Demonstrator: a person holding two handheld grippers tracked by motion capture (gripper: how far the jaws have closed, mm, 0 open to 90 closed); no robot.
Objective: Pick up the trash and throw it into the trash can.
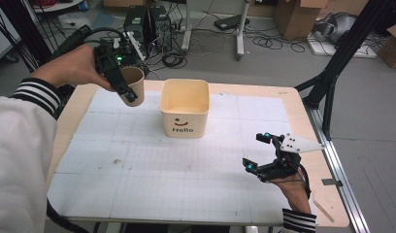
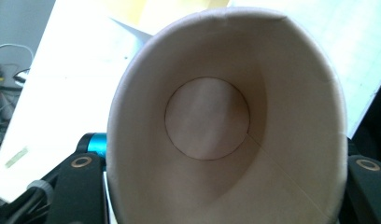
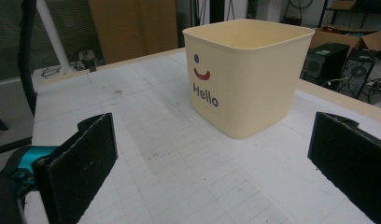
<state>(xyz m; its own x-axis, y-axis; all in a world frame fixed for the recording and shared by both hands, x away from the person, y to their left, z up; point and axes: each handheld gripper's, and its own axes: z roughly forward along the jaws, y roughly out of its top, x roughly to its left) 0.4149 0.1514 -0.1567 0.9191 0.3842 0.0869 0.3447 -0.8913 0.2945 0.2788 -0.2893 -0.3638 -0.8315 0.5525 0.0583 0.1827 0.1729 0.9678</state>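
A brown paper cup [image 1: 134,85] hangs in the air above the table's far left, upright, with my left gripper [image 1: 122,83] shut on its wall. In the left gripper view the cup [image 2: 216,121] is squeezed into an oval between the two jaws and I look down into its empty inside. A cream square tub [image 1: 185,108] marked "Hello" stands on the table just right of the cup. My right gripper [image 1: 256,151] rests low near the front right of the table, open, nothing between its fingers. In the right gripper view the tub [image 3: 247,74] stands ahead.
A white gridded mat [image 1: 176,165] covers the wooden table [image 1: 303,111]. Beyond the far edge are computer cases [image 1: 147,24], cables and cardboard boxes on the floor. A black frame leg [image 1: 332,82] stands off the right edge.
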